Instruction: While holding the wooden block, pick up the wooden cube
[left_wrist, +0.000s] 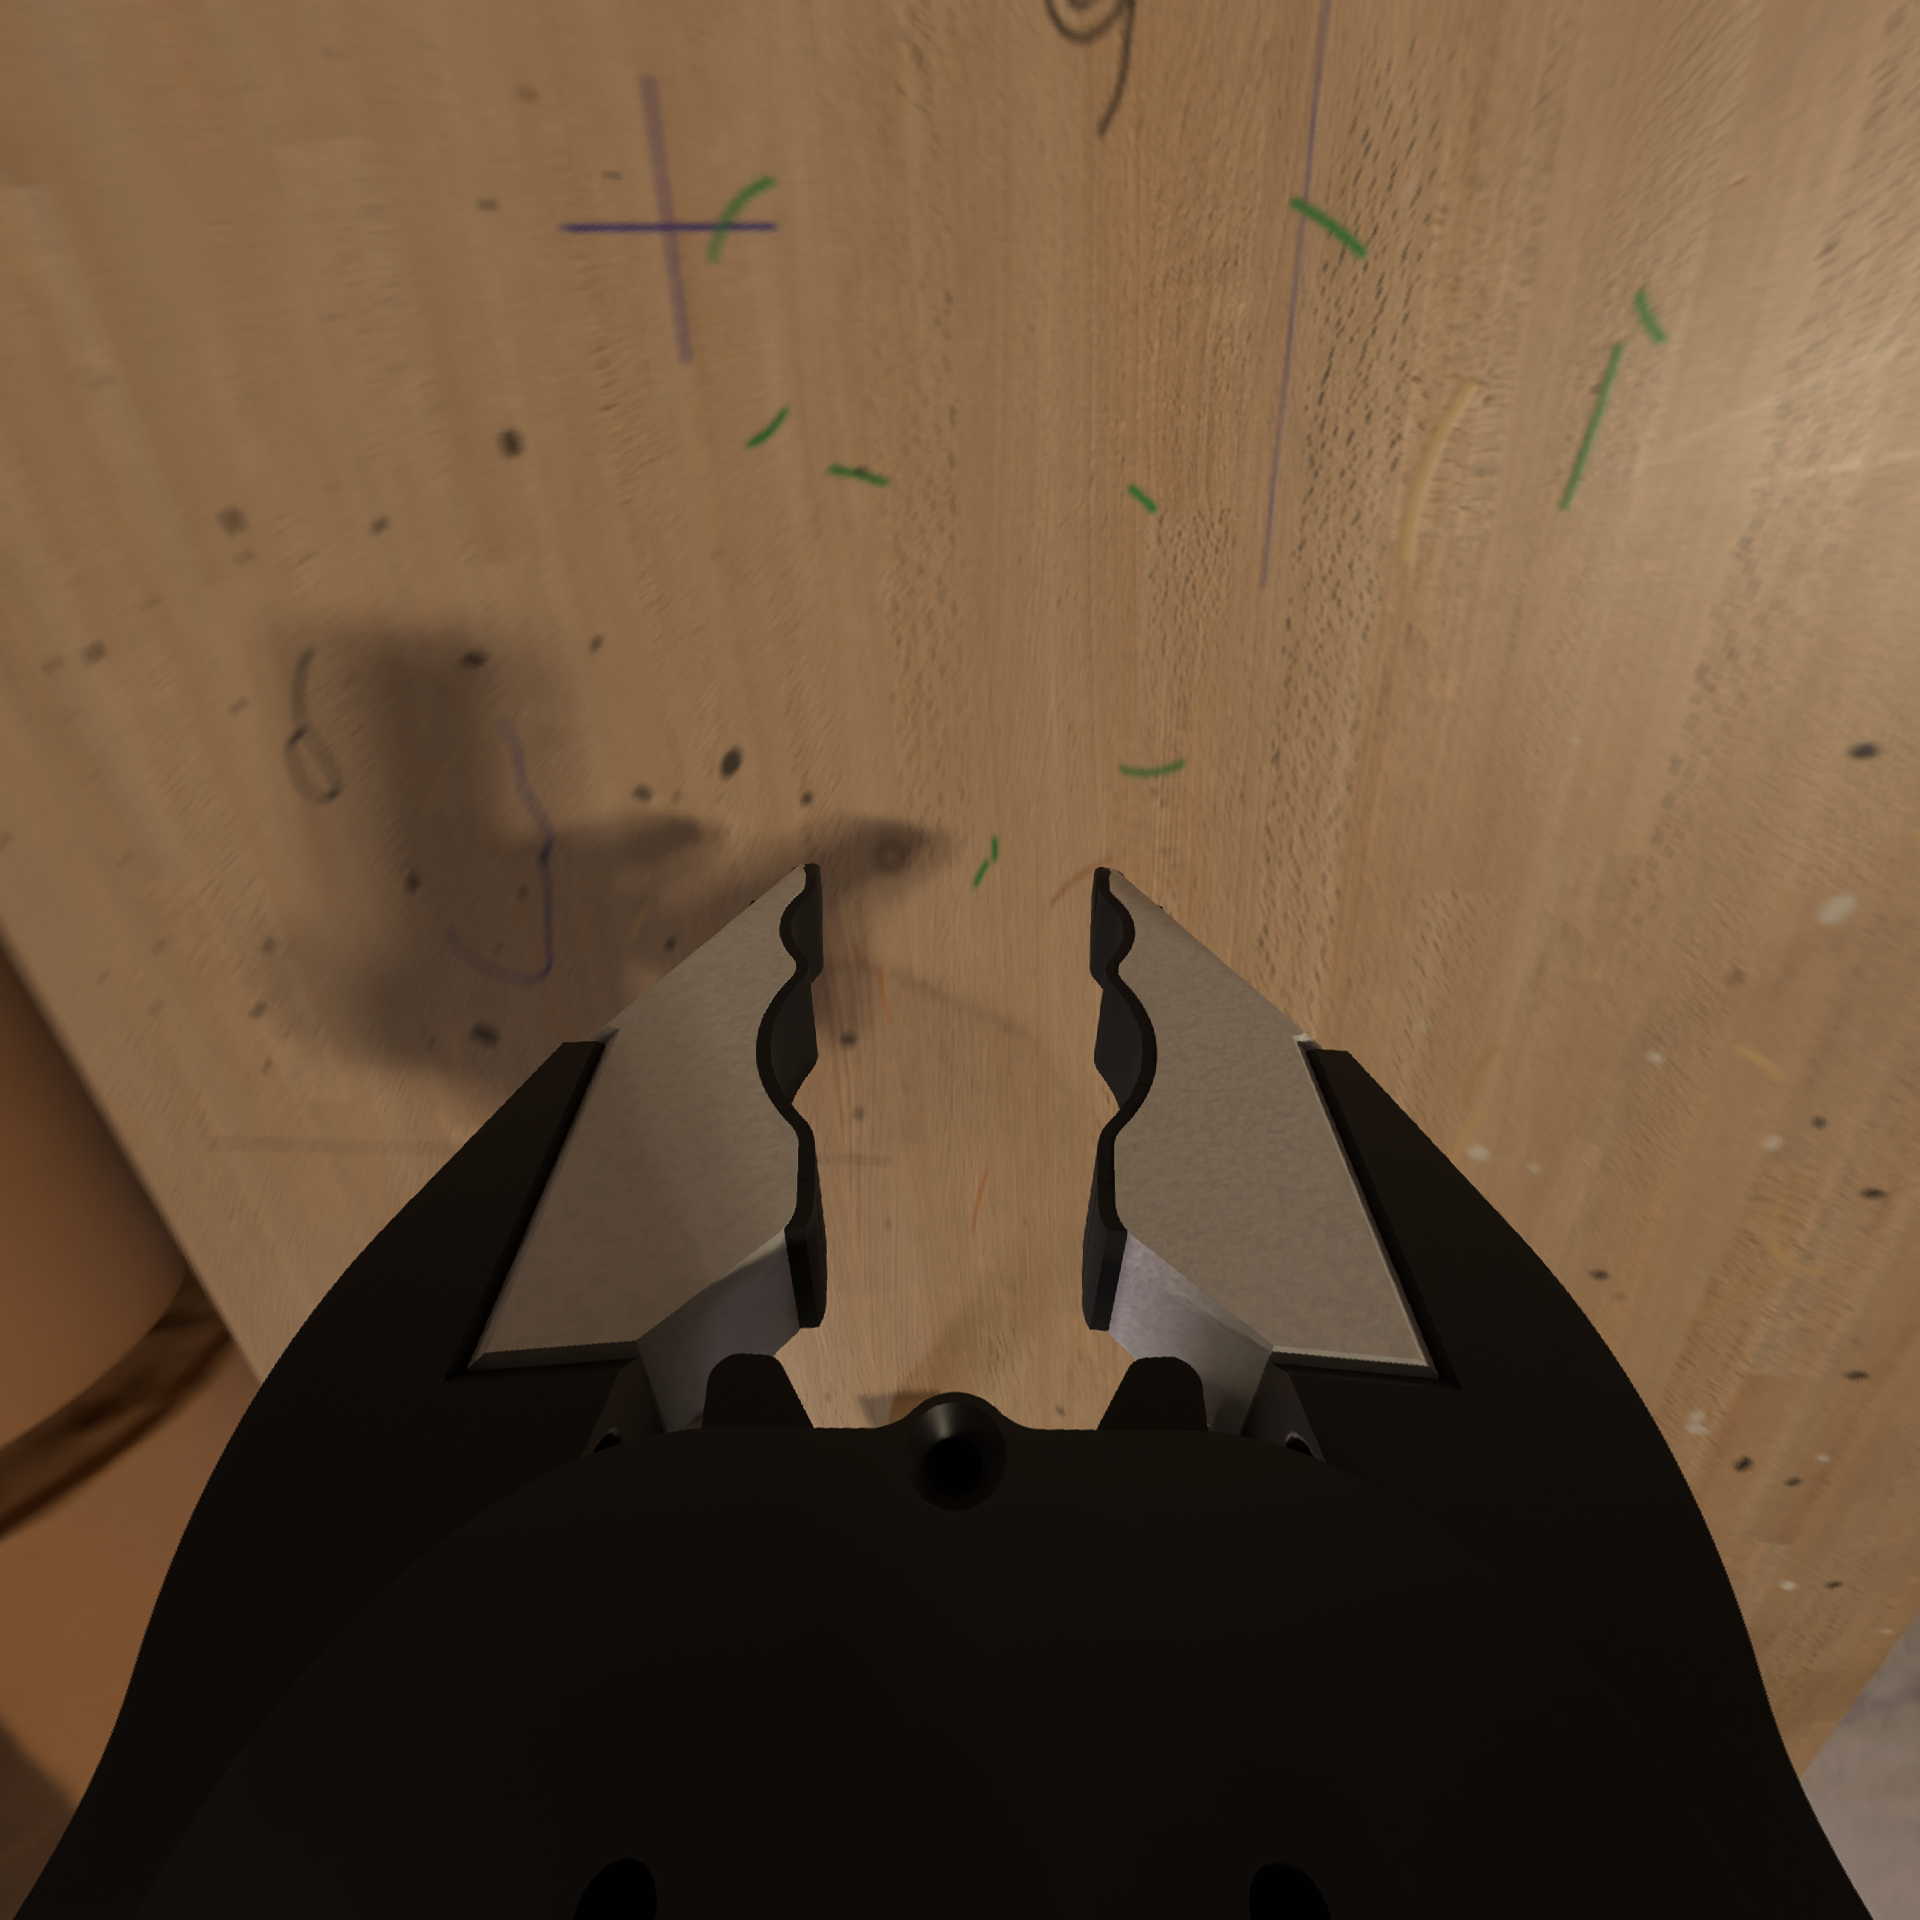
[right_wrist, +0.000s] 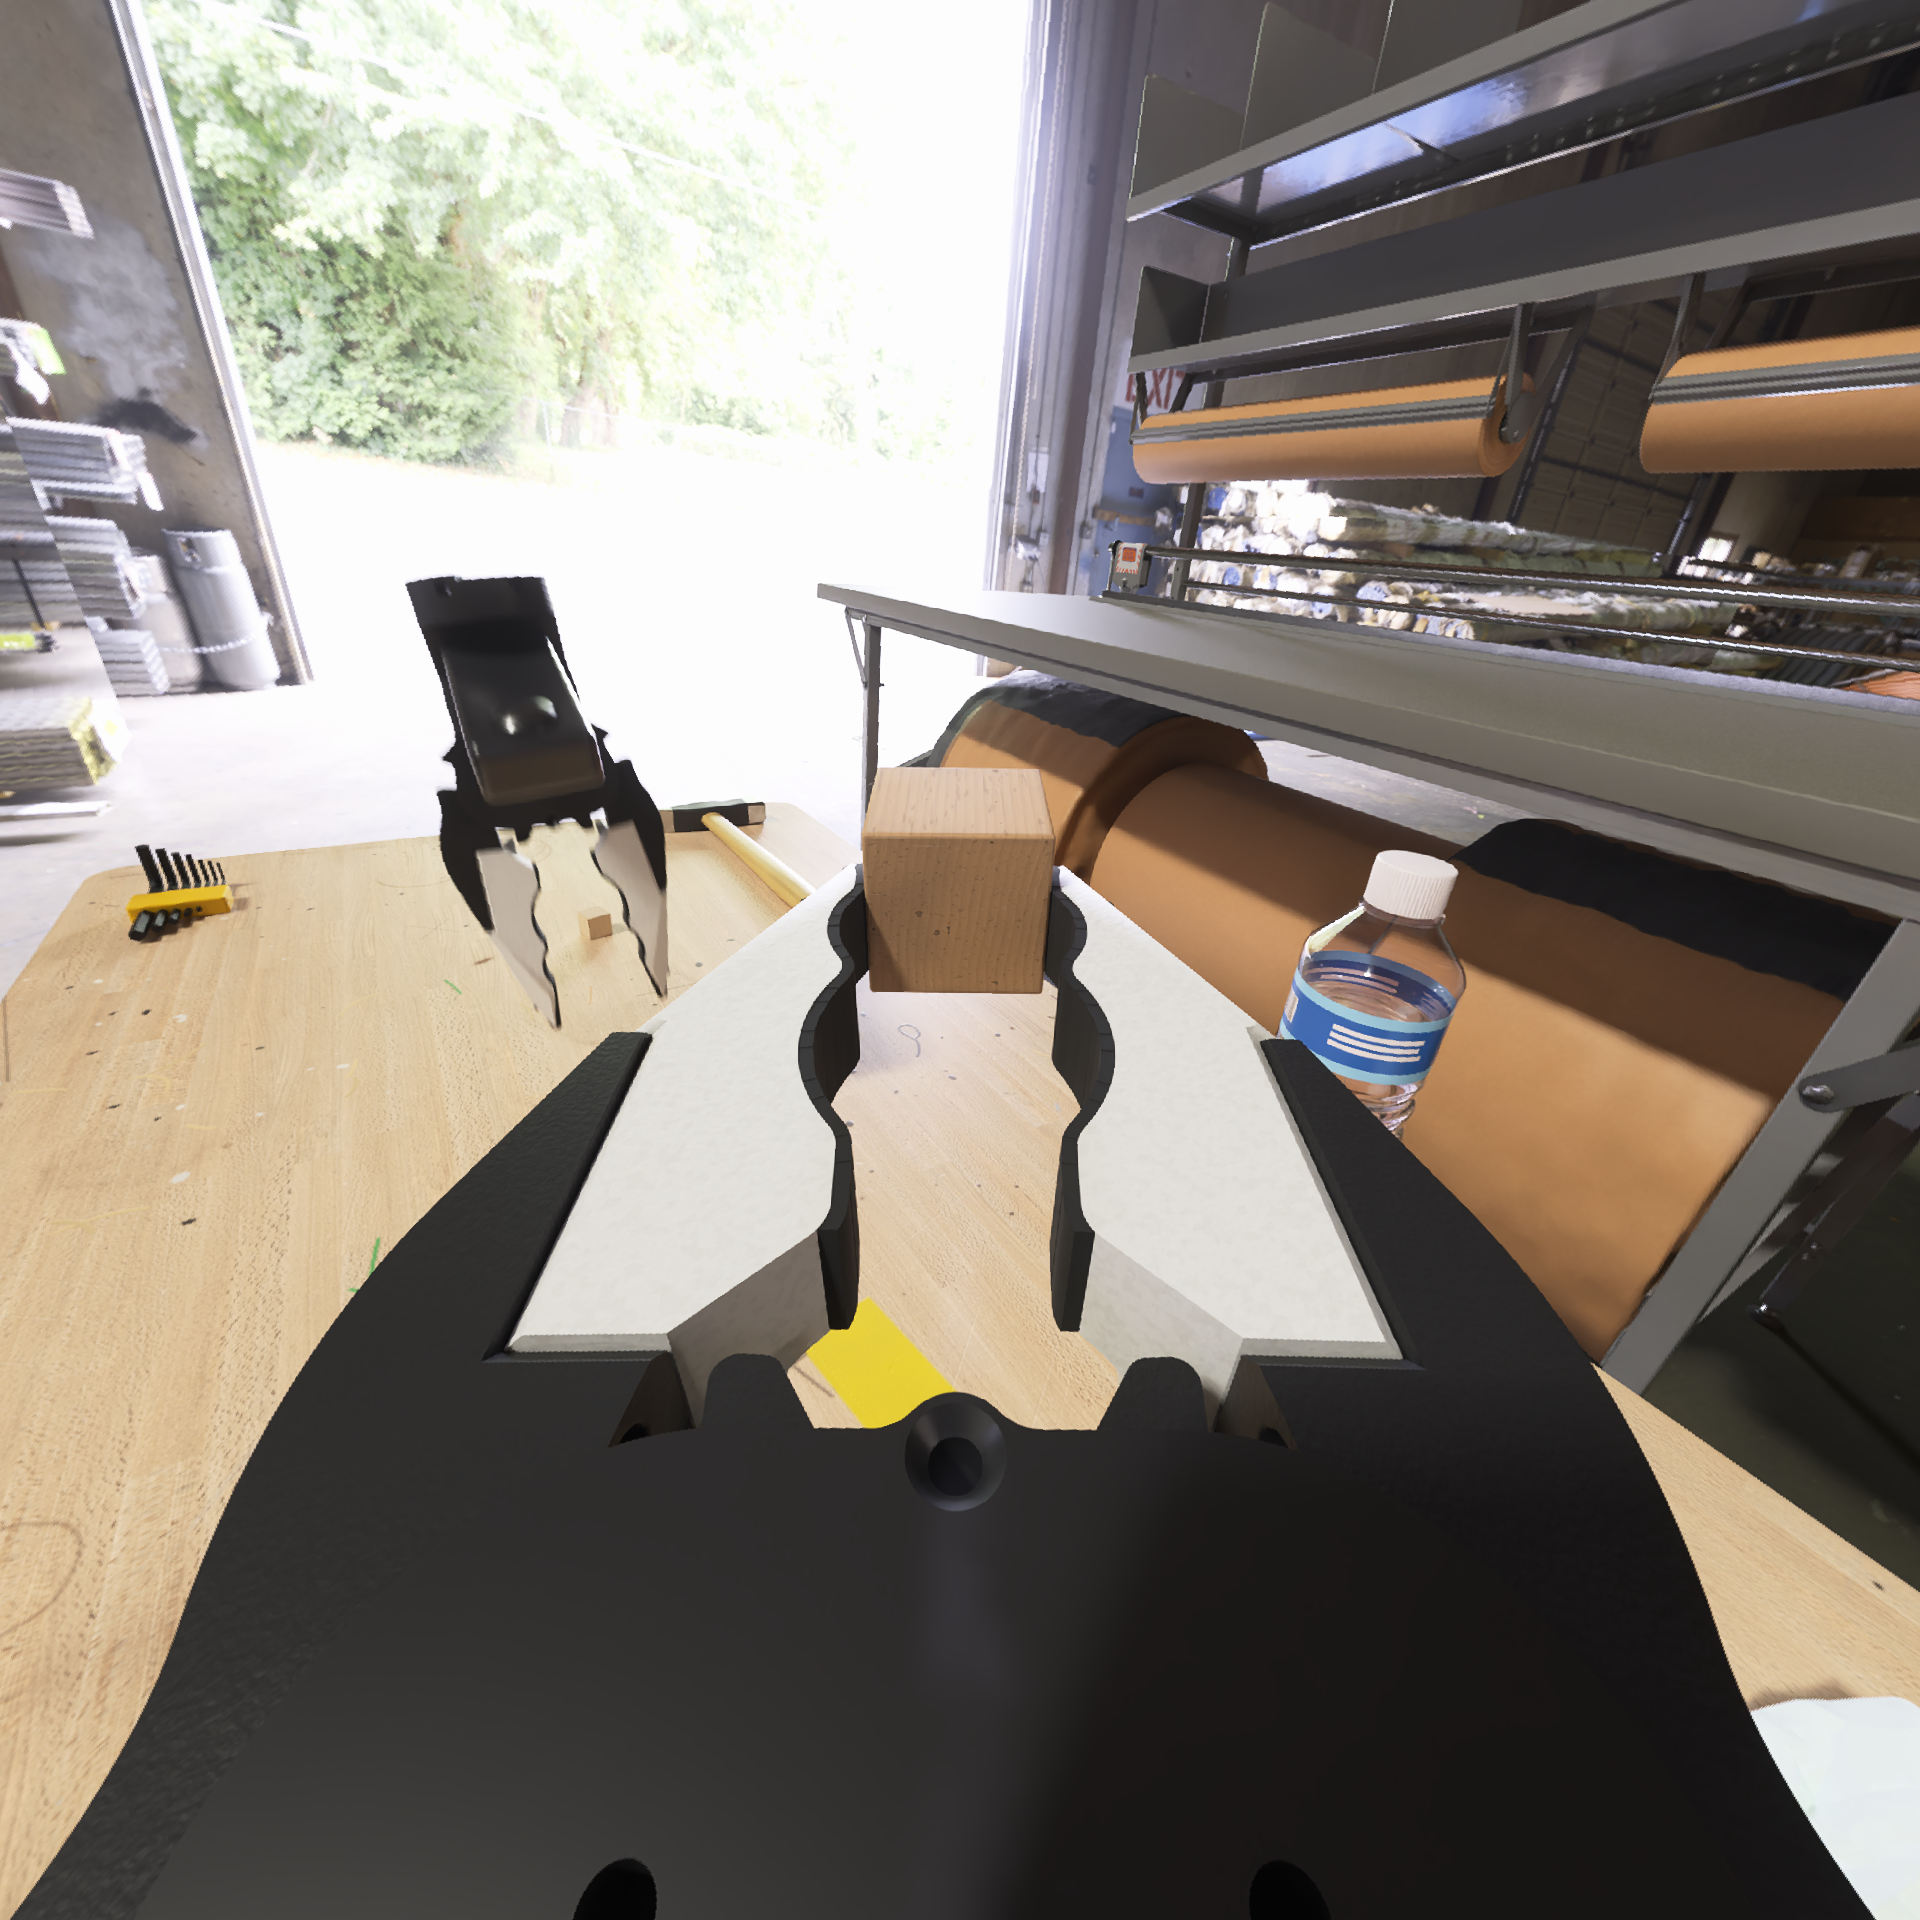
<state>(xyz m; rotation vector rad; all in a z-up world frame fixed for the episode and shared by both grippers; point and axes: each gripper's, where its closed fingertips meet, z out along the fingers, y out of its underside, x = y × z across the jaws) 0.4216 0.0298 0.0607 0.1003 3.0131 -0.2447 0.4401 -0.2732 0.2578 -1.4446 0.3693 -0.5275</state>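
My right gripper is shut on the wooden block, a light-brown block held between its fingertips above the wooden table. My left gripper is open and empty, pointing down at bare tabletop. It also shows in the right wrist view, hovering above the table with its fingers apart. The small wooden cube lies on the table beyond it, seen between its fingers. The cube is not in the left wrist view.
A yellow hex-key set lies at the table's far left. A hammer lies at the far edge. A water bottle stands at the right edge, before brown paper rolls. A yellow object lies under my right gripper.
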